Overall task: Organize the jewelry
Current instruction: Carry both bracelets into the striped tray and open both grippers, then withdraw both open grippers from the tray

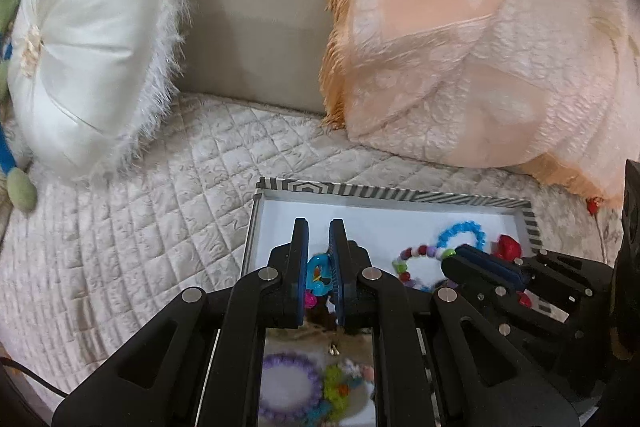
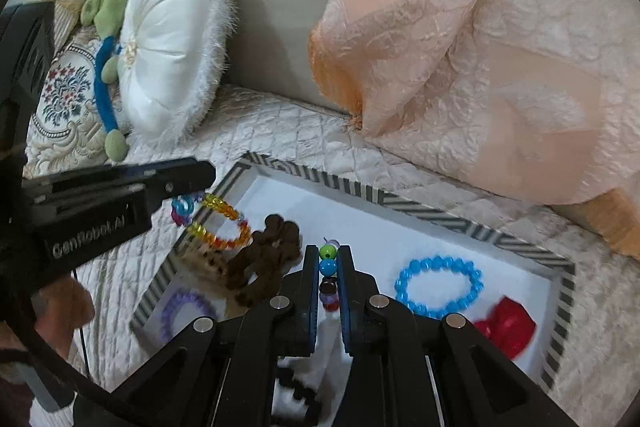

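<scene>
Two handheld claws are working over a shallow tray point(image 2: 472, 227) with a striped rim, which is lying on a quilted bed cover point(image 1: 140, 227) in front of a round white cushion point(image 1: 88, 39) and a peach fringed blanket point(image 2: 500, 47).

The left claw point(image 1: 319, 231) is standing narrow, gripping a multicoloured bracelet point(image 1: 318, 273) with blue and pink links; in the right wrist view the orange and yellow part of this bracelet is hanging over the near-left corner of the tray. The right claw point(image 2: 328, 255) is likewise narrow, pinching a strand of mixed beads point(image 2: 328, 269), green, blue, dark and purple, above the middle of the tray.

Inside the tray, a blue bead bracelet point(image 2: 439, 286) is lying right of centre, a red piece point(image 2: 506, 325) is sitting in the right corner, a purple bracelet point(image 2: 180, 311) is resting at the left end, and a brown scrunchie point(image 2: 264, 259) is lying just beside the left rim.

Judged by appearance, these pieces are handling as light, limp loops of hard, smooth beads: the string is sagging wherever unsupported, and round beads are likely slipping under the pads. Taking hold across the string between two beads, or squarely on one bead, is appearing safest; a strong pull is risking a broken cord.
</scene>
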`<state>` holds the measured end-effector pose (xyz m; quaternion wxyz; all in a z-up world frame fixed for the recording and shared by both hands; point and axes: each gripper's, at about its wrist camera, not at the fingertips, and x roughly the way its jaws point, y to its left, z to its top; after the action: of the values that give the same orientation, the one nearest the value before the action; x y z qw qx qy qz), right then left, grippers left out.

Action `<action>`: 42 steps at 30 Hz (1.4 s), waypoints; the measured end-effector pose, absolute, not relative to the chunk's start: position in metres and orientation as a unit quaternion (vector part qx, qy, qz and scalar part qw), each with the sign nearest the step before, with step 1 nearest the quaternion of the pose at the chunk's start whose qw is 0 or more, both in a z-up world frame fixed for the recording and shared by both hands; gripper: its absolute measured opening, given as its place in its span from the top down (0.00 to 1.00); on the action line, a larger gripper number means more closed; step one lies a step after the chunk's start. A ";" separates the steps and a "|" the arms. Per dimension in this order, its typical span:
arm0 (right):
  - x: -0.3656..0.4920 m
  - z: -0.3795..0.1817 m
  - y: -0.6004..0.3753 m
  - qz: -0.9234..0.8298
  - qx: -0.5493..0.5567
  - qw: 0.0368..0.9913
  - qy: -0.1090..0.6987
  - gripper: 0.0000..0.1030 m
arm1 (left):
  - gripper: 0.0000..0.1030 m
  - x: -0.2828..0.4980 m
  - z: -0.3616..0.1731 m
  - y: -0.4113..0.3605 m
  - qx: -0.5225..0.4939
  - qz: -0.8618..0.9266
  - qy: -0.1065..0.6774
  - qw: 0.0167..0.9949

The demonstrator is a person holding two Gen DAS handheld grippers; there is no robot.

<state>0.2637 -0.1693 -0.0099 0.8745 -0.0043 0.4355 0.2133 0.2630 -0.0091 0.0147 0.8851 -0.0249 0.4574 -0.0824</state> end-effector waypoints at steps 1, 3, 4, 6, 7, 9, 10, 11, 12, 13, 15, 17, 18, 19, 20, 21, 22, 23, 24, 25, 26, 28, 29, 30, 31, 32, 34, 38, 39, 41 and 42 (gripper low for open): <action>0.270 -0.015 -0.169 0.208 -0.007 0.875 0.437 0.92 | 0.91 0.266 0.008 -0.008 -0.027 -0.079 0.461 0.883; 0.279 -0.023 -0.173 0.192 -0.011 0.877 0.439 0.92 | 0.91 0.268 0.000 -0.006 -0.029 -0.074 0.466 0.881; 0.283 -0.028 -0.176 0.182 -0.010 0.879 0.441 0.92 | 0.91 0.269 -0.005 -0.004 -0.029 -0.071 0.469 0.880; 0.292 -0.037 -0.184 0.162 -0.001 0.879 0.448 0.92 | 0.91 0.271 -0.015 -0.001 -0.028 -0.062 0.474 0.878; 0.295 -0.041 -0.188 0.152 0.003 0.880 0.450 0.92 | 0.91 0.271 -0.018 0.001 -0.029 -0.056 0.474 0.878; 0.298 -0.047 -0.197 0.143 0.021 0.880 0.452 0.92 | 0.91 0.272 -0.022 0.002 -0.029 -0.051 0.471 0.880; 0.298 -0.049 -0.200 0.144 0.030 0.880 0.451 0.92 | 0.90 0.272 -0.023 0.002 -0.029 -0.051 0.470 0.881; 0.298 -0.051 -0.202 0.144 0.038 0.880 0.450 0.92 | 0.89 0.272 -0.024 0.000 -0.027 -0.053 0.469 0.881; 0.297 -0.052 -0.202 0.146 0.041 0.880 0.450 0.89 | 0.88 0.272 -0.025 -0.002 -0.024 -0.055 0.470 0.881; 0.295 -0.052 -0.202 0.153 0.044 0.879 0.449 0.81 | 0.81 0.270 -0.025 -0.004 -0.019 -0.055 0.469 0.881; 0.289 -0.052 -0.203 0.162 0.048 0.879 0.445 0.69 | 0.62 0.269 -0.025 -0.006 -0.015 -0.059 0.464 0.884; 0.281 -0.050 -0.206 0.166 0.059 0.879 0.444 0.69 | 0.55 0.263 -0.023 -0.006 -0.021 -0.067 0.457 0.887; 0.277 -0.049 -0.207 0.168 0.063 0.878 0.444 0.69 | 0.55 0.261 -0.022 -0.005 -0.020 -0.066 0.457 0.887; 0.271 -0.048 -0.209 0.169 0.066 0.878 0.443 0.69 | 0.55 0.258 -0.022 -0.006 -0.019 -0.064 0.458 0.886; 0.266 -0.047 -0.210 0.168 0.064 0.879 0.441 0.69 | 0.55 0.256 -0.021 -0.006 -0.019 -0.065 0.458 0.886; 0.259 -0.045 -0.211 0.168 0.061 0.881 0.439 0.69 | 0.55 0.252 -0.021 -0.006 -0.019 -0.065 0.458 0.886; 0.255 -0.044 -0.212 0.168 0.060 0.882 0.437 0.69 | 0.55 0.247 -0.021 -0.006 -0.016 -0.063 0.457 0.887; 0.249 -0.042 -0.212 0.169 0.060 0.883 0.434 0.69 | 0.55 0.244 -0.020 -0.007 -0.014 -0.061 0.456 0.888; 0.241 -0.039 -0.213 0.168 0.059 0.885 0.429 0.68 | 0.55 0.240 -0.019 -0.007 -0.012 -0.060 0.453 0.889; 0.237 -0.037 -0.213 0.167 0.058 0.888 0.425 0.68 | 0.55 0.236 -0.019 -0.007 -0.011 -0.059 0.451 0.891; 0.231 -0.035 -0.213 0.166 0.054 0.890 0.421 0.68 | 0.55 0.232 -0.018 -0.008 -0.010 -0.058 0.448 0.892; 0.224 -0.031 -0.212 0.160 0.050 0.893 0.417 0.67 | 0.55 0.222 -0.016 -0.010 -0.009 -0.058 0.445 0.894; 0.217 -0.028 -0.213 0.155 0.051 0.895 0.414 0.67 | 0.55 0.218 -0.015 -0.010 -0.008 -0.058 0.443 0.894; 0.213 -0.026 -0.213 0.153 0.052 0.897 0.411 0.67 | 0.55 0.214 -0.014 -0.012 -0.006 -0.056 0.442 0.895; 0.207 -0.024 -0.214 0.150 0.054 0.899 0.407 0.66 | 0.55 0.209 -0.012 -0.013 -0.001 -0.054 0.438 0.897; 0.201 -0.022 -0.215 0.145 0.054 0.902 0.403 0.66 | 0.55 0.205 -0.011 -0.014 0.002 -0.052 0.435 0.899; 0.191 -0.019 -0.216 0.133 0.050 0.906 0.398 0.63 | 0.55 0.195 -0.007 -0.016 0.005 -0.047 0.430 0.902; 0.166 -0.011 -0.220 0.110 0.056 0.915 0.384 0.62 | 0.55 0.175 0.001 -0.017 -0.007 -0.047 0.425 0.904; 0.160 -0.009 -0.221 0.102 0.054 0.917 0.382 0.61 | 0.55 0.170 0.003 -0.017 -0.009 -0.046 0.424 0.905; 0.148 -0.005 -0.222 0.089 0.050 0.920 0.378 0.60 | 0.55 0.161 0.006 -0.019 -0.013 -0.047 0.423 0.905; 0.144 -0.004 -0.222 0.086 0.049 0.921 0.376 0.59 | 0.55 0.155 0.008 -0.019 -0.014 -0.046 0.421 0.906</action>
<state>0.1436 -0.2218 -0.0041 0.9211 0.0493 0.3764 0.0865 0.1546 -0.0193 0.0076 0.9057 -0.0144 0.4213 -0.0458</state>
